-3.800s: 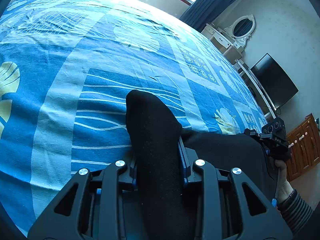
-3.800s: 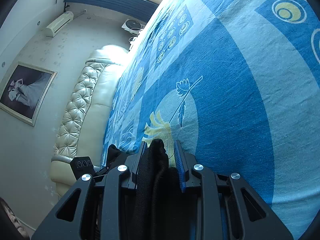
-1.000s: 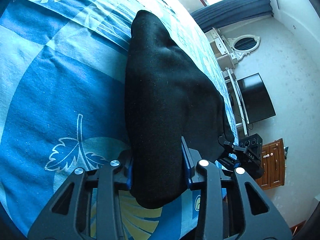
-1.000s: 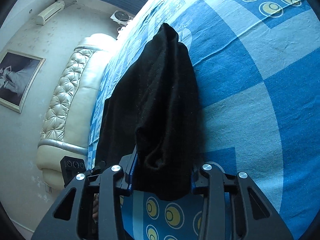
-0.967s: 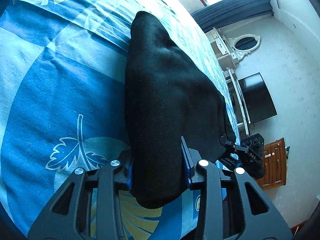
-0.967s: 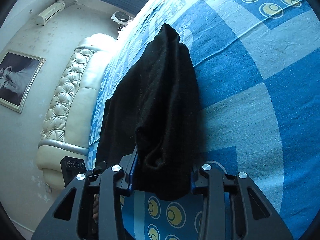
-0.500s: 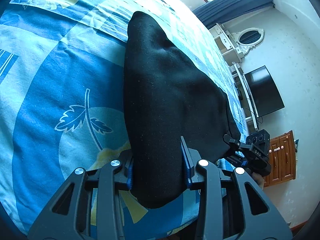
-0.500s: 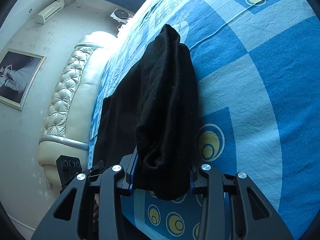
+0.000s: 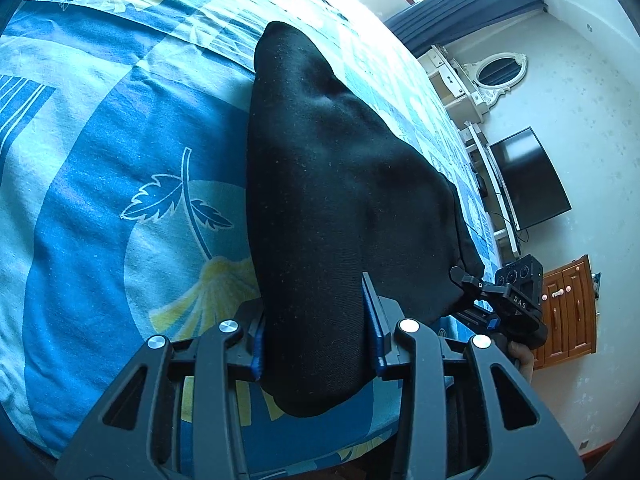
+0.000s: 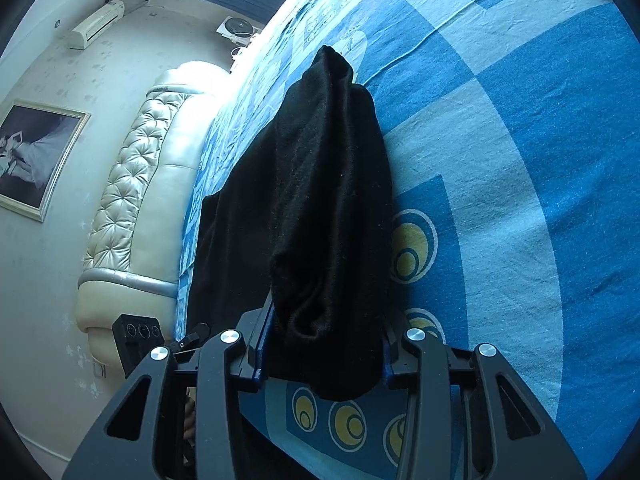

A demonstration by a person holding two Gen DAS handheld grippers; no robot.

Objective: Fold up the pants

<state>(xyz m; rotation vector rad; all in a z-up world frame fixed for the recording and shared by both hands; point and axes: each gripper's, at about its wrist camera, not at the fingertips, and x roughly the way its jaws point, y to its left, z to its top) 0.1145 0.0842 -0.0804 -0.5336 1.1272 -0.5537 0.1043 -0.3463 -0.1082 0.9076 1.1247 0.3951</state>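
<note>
Black pants [image 9: 328, 200] lie stretched over the blue patterned bed [image 9: 100, 160], running away from me to a narrow far end. My left gripper [image 9: 314, 320] has one near corner of the cloth between its blue pads, near the bed's front edge. Its jaws are opening, and the fabric still fills the gap. In the right wrist view the pants [image 10: 328, 200] bunch thickly between the pads of my right gripper [image 10: 326, 340], whose jaws are opening too. Each gripper shows in the other's view: the right gripper [image 9: 516, 304] and the left gripper [image 10: 140, 336].
A cream tufted headboard [image 10: 132, 208] borders the bed on one side. Along the other side stand a dark TV [image 9: 528, 180], a white dresser with an oval mirror [image 9: 496, 72] and a wooden cabinet [image 9: 568, 304]. A framed picture [image 10: 36, 152] hangs on the wall.
Both grippers have drawn the pants slightly back toward the bed's near edge. Both pairs of jaws stand a little wider around the cloth than before.
</note>
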